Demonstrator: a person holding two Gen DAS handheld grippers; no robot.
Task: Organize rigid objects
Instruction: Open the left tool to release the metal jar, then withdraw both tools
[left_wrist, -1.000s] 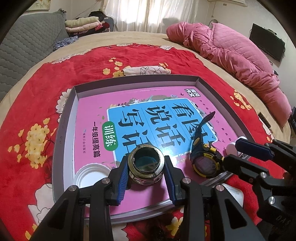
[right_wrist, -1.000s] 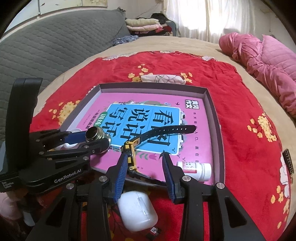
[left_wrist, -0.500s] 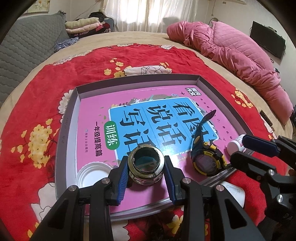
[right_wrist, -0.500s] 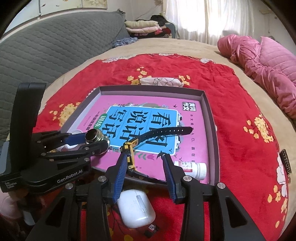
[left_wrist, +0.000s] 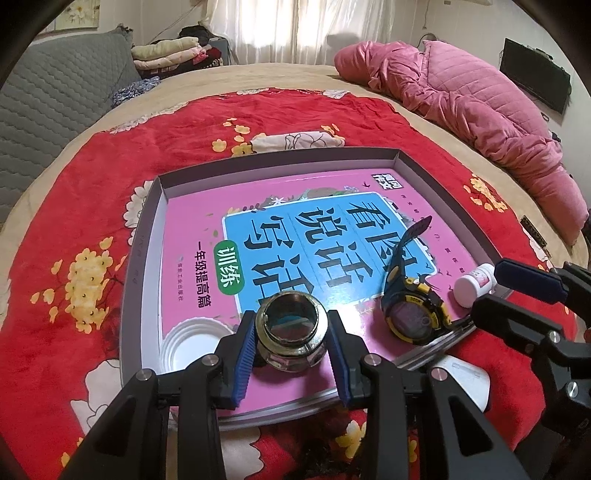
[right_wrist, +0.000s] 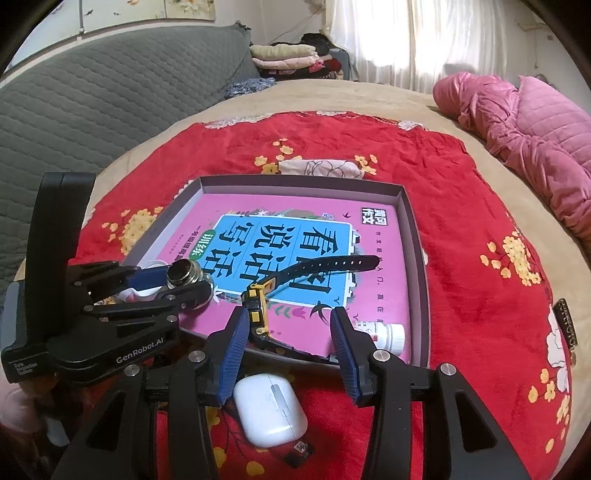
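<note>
My left gripper (left_wrist: 291, 352) is shut on a small glass jar (left_wrist: 291, 334) with a metal threaded neck, held over the near edge of a grey tray (left_wrist: 146, 236). The tray holds a pink book (left_wrist: 280, 229), a white lid (left_wrist: 188, 349), a blue-yellow watch (left_wrist: 412, 306) and a white pill bottle (left_wrist: 474, 282). My right gripper (right_wrist: 288, 354) is open and empty, above the tray's near edge by the watch (right_wrist: 258, 306). A white earbud case (right_wrist: 269, 410) lies on the red blanket below it.
The tray sits on a red flowered blanket (left_wrist: 74, 206) on a bed. A pink quilt (left_wrist: 461, 107) lies at the far right, a grey sofa (right_wrist: 92, 96) to the left. A small dark card (right_wrist: 299, 452) lies by the earbud case.
Both grippers have risen and pulled back slightly from the tray. The left still holds the jar; the right stays open.
</note>
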